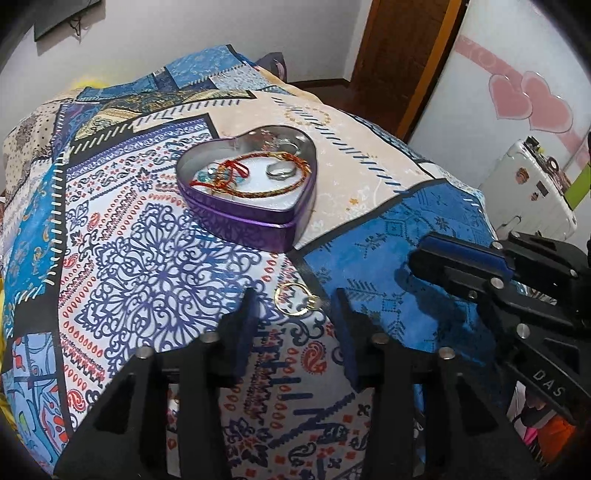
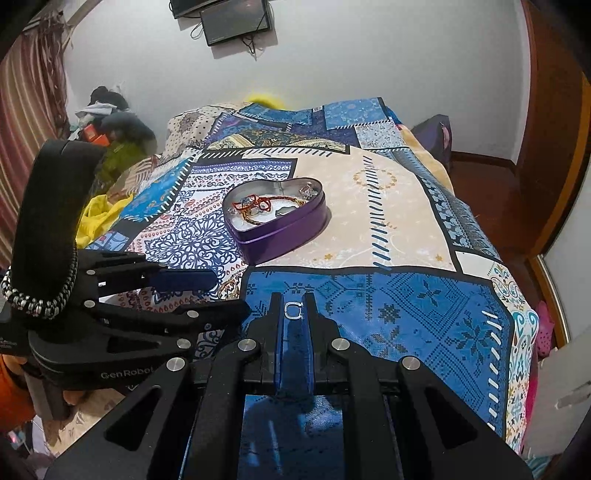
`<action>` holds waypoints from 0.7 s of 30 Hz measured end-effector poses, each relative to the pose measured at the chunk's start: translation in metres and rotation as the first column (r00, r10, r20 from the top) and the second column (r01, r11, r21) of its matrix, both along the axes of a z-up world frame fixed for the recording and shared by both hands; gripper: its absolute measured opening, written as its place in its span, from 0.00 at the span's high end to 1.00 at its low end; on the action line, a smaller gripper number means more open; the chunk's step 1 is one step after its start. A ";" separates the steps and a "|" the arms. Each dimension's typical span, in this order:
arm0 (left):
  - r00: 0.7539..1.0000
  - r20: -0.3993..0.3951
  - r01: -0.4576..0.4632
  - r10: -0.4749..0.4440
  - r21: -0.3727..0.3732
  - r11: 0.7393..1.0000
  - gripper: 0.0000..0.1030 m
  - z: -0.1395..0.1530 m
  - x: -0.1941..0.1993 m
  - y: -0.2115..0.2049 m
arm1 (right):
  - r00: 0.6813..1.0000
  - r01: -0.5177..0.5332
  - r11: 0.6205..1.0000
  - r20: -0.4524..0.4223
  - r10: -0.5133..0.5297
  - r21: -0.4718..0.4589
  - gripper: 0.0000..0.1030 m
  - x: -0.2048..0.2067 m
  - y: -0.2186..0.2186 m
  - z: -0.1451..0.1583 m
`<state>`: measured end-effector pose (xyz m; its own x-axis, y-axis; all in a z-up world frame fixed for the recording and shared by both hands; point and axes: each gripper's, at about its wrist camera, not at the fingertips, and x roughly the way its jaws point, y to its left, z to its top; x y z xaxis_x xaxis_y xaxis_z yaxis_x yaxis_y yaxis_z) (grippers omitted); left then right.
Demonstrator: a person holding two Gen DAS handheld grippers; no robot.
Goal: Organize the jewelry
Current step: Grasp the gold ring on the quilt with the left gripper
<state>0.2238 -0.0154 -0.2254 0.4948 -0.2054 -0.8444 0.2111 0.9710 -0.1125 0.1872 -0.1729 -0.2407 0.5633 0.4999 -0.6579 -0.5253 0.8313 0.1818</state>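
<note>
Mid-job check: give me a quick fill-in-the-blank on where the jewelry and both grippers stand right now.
1. The purple tin holding bracelets is shaped like a ____.
2. The gold hoop lies on the bedspread between the open fingers of the ____ gripper.
3. The right gripper is shut on a small ____ ring.

Missing words: heart; left; silver

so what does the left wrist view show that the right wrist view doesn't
Left wrist only: the whole gold hoop on the bedspread between the left gripper's open fingers, a white suitcase, and pink hearts.

Right wrist only: a small silver ring pinched in the shut right gripper, a wall screen, and a curtain.

Both: the purple heart tin holding bracelets.
</note>
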 end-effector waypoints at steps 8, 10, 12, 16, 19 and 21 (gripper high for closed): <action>1.000 0.012 -0.012 0.012 0.012 1.000 0.76 0.003 -0.003 0.001 | 1.000 0.004 1.000 0.011 -0.004 0.006 0.92 -0.001 -0.003 0.006; 1.000 0.017 -0.015 0.015 0.014 1.000 0.76 0.005 -0.006 0.001 | 1.000 0.006 1.000 0.019 -0.007 0.006 0.92 -0.002 -0.005 0.009; 0.999 0.030 -0.017 0.017 0.017 1.000 0.76 0.009 -0.009 0.002 | 1.000 0.010 1.000 0.025 -0.010 0.009 0.92 -0.002 -0.006 0.012; 0.998 0.055 -0.019 0.018 0.017 1.000 0.76 0.019 -0.014 0.004 | 0.999 0.020 1.000 0.039 -0.020 0.019 0.92 0.001 -0.008 0.019; 0.996 0.082 -0.025 0.022 0.031 0.999 0.76 0.028 -0.016 0.006 | 0.998 0.023 0.999 0.053 -0.024 0.024 0.92 0.003 -0.008 0.026; 0.994 0.103 -0.030 0.026 0.032 0.999 0.76 0.035 -0.016 0.008 | 0.998 0.024 0.999 0.066 -0.026 0.026 0.92 0.004 -0.008 0.031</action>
